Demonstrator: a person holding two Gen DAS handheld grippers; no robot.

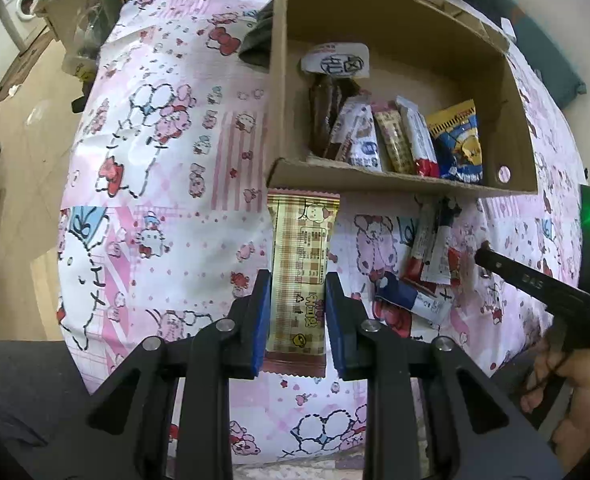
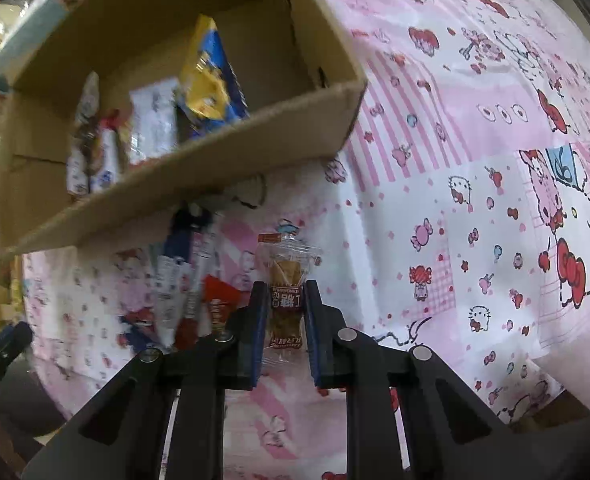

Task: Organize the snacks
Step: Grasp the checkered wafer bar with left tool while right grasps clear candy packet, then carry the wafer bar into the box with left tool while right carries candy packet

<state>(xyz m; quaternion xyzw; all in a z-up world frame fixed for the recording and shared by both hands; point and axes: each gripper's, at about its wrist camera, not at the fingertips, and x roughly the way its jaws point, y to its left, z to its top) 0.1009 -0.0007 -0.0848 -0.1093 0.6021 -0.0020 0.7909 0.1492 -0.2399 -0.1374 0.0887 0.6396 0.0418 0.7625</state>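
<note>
Cardboard, plain and brown, formed the open box (image 1: 519,120) that sat at the far side of a bed covered by a pink cartoon-print sheet (image 1: 167,184). Several snack packets already stood in a row against its near wall. The left gripper (image 1: 298,312) was clenched on a long beige checked wafer packet (image 1: 301,256), its blue pads pressing the two long edges. The packet's long axis ran straight away from the gripper toward the box, and its far end lay just short of the box's near wall. The right gripper (image 2: 283,312) was clenched on a small clear packet with a brown snack inside (image 2: 286,300), held the same way, long axis pointing ahead. Seen from the right wrist, the box lay ahead and to the left of that gripper, so its packet looked to have farther to travel. A few loose red, white and blue packets (image 1: 427,264) remained on the sheet between the two grippers, near the box. Judging by position, the left hand was nearer the box, directly in line with it.
</note>
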